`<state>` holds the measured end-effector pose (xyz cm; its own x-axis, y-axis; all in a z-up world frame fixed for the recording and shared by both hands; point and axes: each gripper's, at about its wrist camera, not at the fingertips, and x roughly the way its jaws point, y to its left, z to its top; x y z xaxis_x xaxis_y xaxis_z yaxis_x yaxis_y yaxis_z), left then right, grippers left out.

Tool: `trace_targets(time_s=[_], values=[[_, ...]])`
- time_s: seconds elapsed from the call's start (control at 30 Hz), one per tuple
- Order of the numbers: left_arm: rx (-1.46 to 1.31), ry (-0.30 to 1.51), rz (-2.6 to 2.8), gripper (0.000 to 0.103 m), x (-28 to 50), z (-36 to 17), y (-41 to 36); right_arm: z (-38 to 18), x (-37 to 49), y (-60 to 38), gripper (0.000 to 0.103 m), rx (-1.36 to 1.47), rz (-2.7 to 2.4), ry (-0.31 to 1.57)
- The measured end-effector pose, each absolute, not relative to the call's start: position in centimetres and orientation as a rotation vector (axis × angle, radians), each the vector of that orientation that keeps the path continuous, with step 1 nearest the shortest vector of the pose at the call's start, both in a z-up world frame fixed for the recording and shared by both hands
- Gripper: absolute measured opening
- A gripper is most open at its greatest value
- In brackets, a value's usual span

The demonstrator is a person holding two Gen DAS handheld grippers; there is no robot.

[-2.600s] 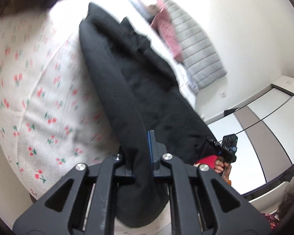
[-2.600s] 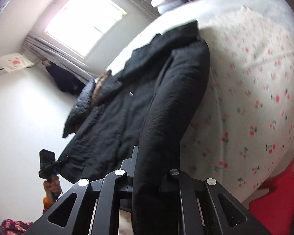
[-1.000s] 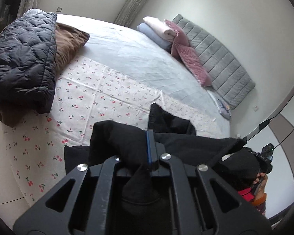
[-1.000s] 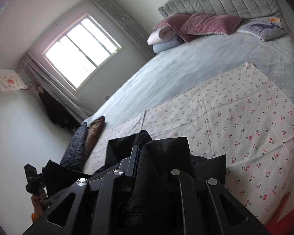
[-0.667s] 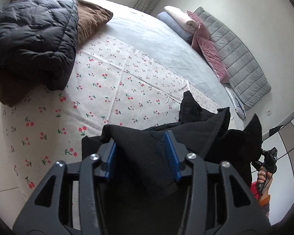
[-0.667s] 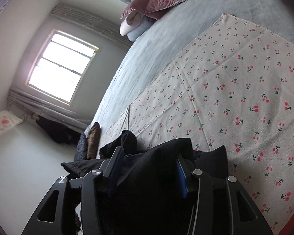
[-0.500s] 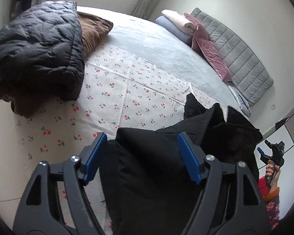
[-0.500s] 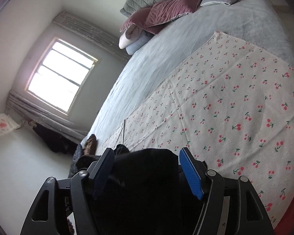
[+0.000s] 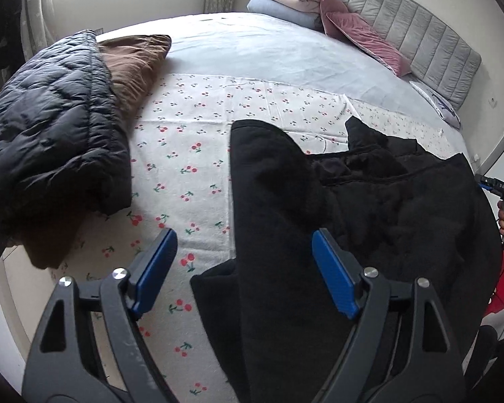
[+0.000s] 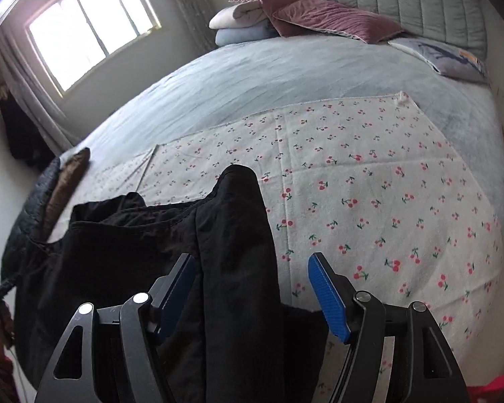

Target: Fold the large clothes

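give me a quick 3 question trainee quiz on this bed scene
1. True or false: the left gripper is clamped on the black coat.
2. What does the coat lie on? A) bare floor B) cherry-print sheet C) pink cushions
3. Fill in: beside the coat, at the bed's far edge, lies a folded quilted ____.

Key:
1. False. Its jaws have just been opening and stand apart, with coat fabric between them but the pads off it; the right gripper is open too.
2. B
3. jacket
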<state>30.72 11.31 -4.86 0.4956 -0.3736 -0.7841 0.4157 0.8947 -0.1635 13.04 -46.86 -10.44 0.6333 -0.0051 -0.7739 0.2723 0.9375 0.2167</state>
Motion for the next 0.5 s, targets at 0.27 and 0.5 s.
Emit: trace_targets(time_s=[0.27,0.5], values=[[0.115,0.806,-0.426,0.007,31.4,-1.0,6.3,-9.9,15.9,-45.1,0.006,0.174,-0.312,0.814],[0.018,0.656,-0.347,0.007,34.7,1.4,6.6,-6.1,14.8,-51.1,0.001,0.259,-0.557,0.643]])
